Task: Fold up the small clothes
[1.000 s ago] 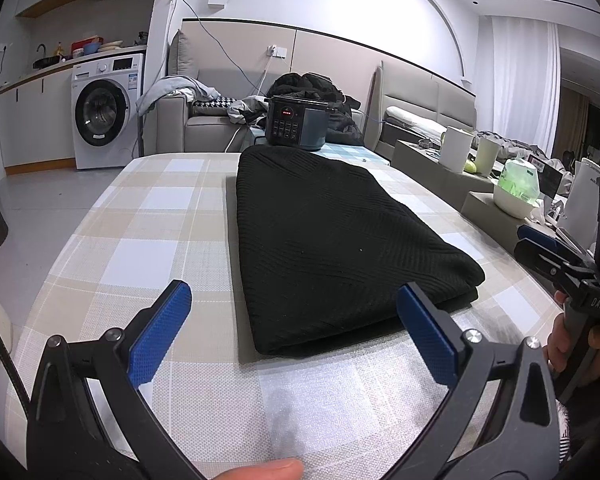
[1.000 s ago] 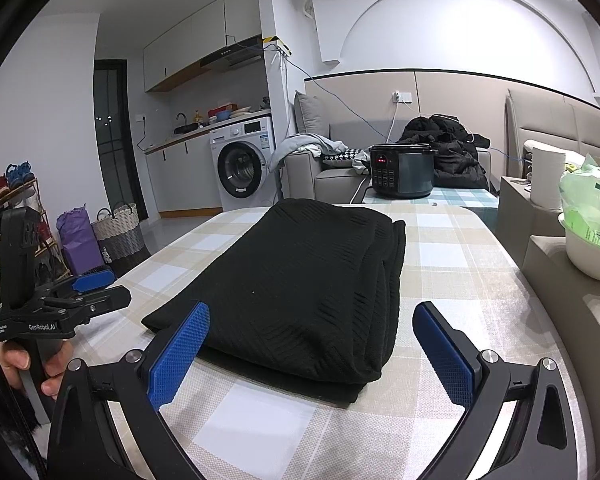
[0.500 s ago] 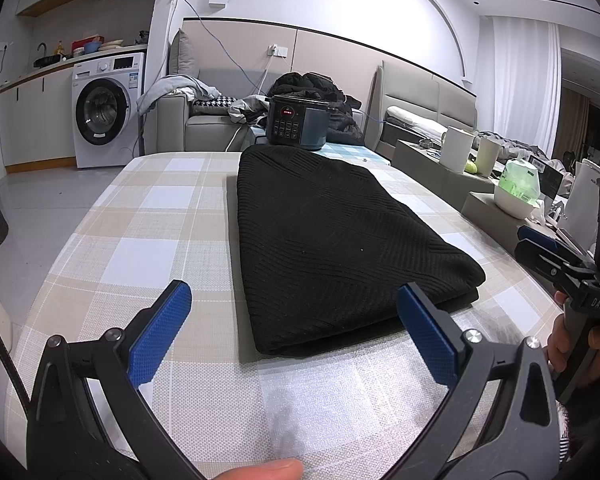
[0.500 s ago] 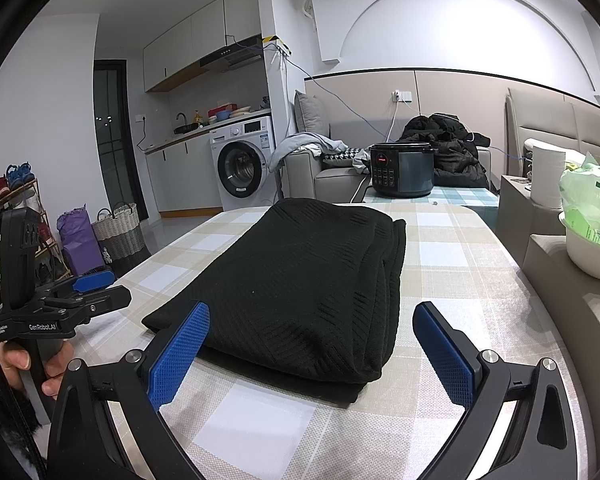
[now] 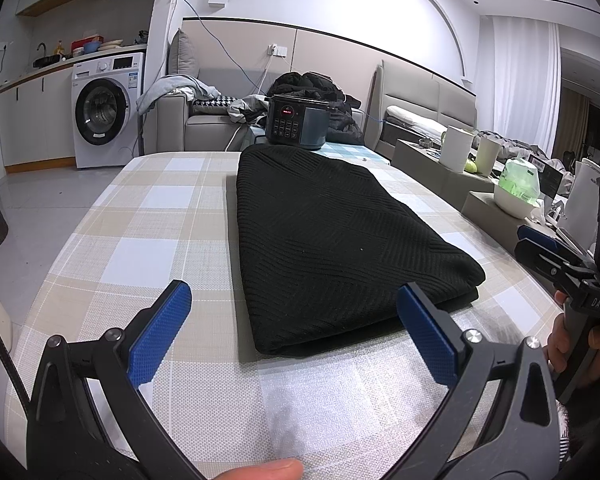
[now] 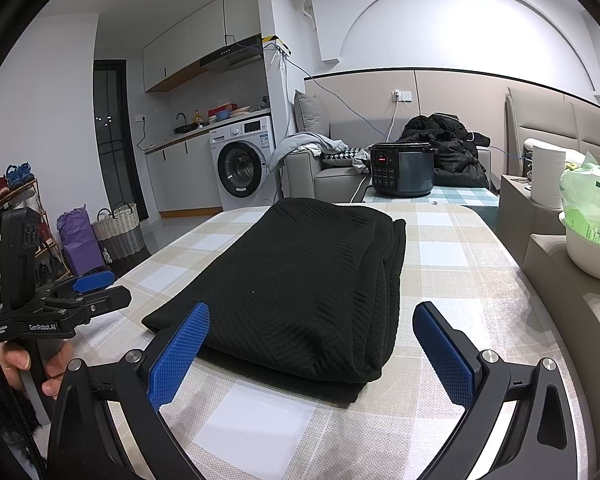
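Sweater folded on table — both grippers spread, empty.

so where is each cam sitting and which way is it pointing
Left wrist: sits on the left gripper, looking along the checked table at the folded black garment; the right hand shows at the right edge.
Right wrist: sits on the right gripper, facing the same way; the left hand shows at the left edge.
Shared: garment, table, cooker, washing machine.
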{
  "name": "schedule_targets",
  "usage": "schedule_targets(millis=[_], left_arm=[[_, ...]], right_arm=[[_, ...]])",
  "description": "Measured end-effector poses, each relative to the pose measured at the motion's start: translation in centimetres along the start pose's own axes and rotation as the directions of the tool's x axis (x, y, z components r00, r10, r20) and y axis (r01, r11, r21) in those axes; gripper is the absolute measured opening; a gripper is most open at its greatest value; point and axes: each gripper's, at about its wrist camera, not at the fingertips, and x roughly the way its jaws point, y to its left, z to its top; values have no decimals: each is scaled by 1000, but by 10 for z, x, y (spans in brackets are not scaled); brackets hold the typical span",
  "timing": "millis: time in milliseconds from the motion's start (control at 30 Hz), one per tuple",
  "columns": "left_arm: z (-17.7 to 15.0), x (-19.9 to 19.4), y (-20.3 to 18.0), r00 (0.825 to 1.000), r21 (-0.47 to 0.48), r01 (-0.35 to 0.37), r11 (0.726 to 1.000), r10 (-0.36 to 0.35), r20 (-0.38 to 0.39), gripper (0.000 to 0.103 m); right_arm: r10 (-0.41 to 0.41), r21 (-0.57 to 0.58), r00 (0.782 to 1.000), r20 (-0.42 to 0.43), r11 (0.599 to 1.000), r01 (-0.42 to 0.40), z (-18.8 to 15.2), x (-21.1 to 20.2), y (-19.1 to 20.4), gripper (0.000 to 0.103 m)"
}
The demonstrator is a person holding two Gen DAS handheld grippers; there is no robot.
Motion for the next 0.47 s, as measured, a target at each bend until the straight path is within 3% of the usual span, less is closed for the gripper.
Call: schedule_targets(millis=[467], left_arm=[[0,0,0,1000,-3,0,1000,0,0,102]], right_arm=[[1,0,1000,-1,1000,-1,-1,0,1,103]])
